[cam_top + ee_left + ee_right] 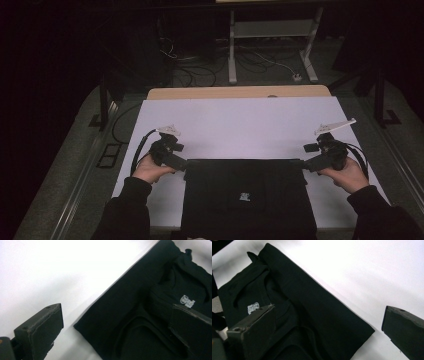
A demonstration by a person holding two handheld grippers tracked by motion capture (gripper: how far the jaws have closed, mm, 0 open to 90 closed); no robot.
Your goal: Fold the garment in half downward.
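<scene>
A black folded garment [249,200] with a small white label [244,196] lies at the near edge of the white sheet [240,122]. My left gripper [184,163] sits at its far left corner and my right gripper [304,165] at its far right corner. In the left gripper view the left gripper [116,308] is open, with the garment [140,315] corner lying between the jaws. In the right gripper view the right gripper [330,308] is also open, astride the garment [312,312] corner. Neither pair of jaws has hold of the cloth.
The sheet covers a wooden table [240,92] whose far edge shows. Beyond it, on the dark floor, lie cables [200,72], a white power strip [297,77] and the white legs of another stand [232,55]. A dark post [103,102] stands at the left.
</scene>
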